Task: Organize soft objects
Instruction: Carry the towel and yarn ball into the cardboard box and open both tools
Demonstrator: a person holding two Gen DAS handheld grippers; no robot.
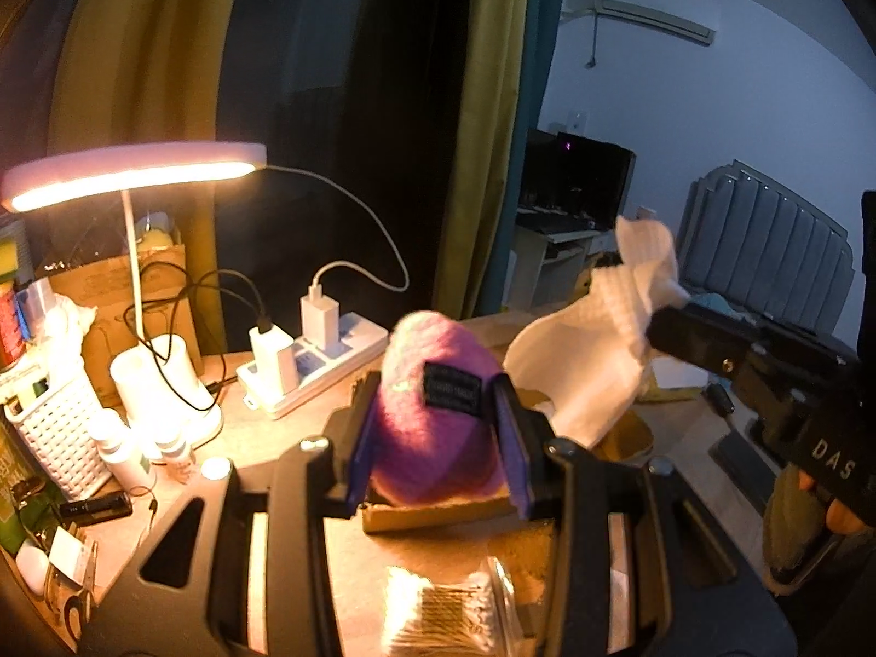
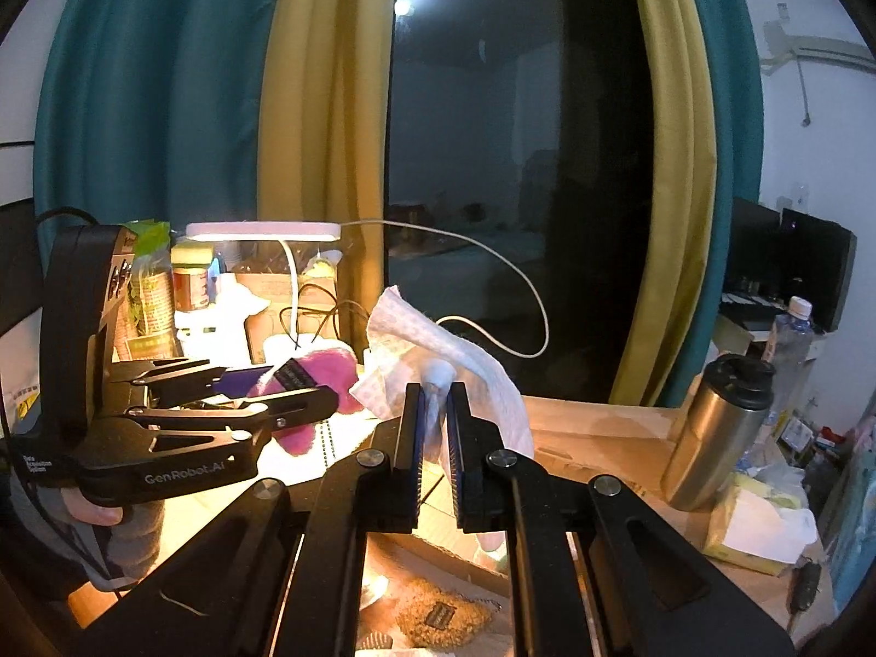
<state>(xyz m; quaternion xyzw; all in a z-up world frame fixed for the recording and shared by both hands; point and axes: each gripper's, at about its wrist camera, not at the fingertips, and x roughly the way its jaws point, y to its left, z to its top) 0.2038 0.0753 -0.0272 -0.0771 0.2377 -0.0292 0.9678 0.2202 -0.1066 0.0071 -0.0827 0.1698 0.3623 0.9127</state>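
My left gripper (image 1: 438, 410) is shut on a fuzzy purple plush (image 1: 432, 416) with a black label, held above a cardboard box (image 1: 438, 514) on the desk. In the right wrist view the left gripper (image 2: 306, 388) holds the same purple plush (image 2: 323, 378) at left. My right gripper (image 2: 435, 399) is shut on a white cloth (image 2: 460, 361) that hangs up and around its fingers. In the left wrist view the right gripper (image 1: 657, 323) comes in from the right with the white cloth (image 1: 591, 361) draped below it. A brown fuzzy item (image 2: 438, 613) lies below.
A lit desk lamp (image 1: 131, 175), a power strip (image 1: 317, 361) with chargers and cables, a white basket (image 1: 55, 427) and small bottles crowd the desk's left. A pack of cotton swabs (image 1: 438, 618) lies near. A steel tumbler (image 2: 717, 427), water bottle (image 2: 788, 339) and tissue pack (image 2: 755, 525) stand at right.
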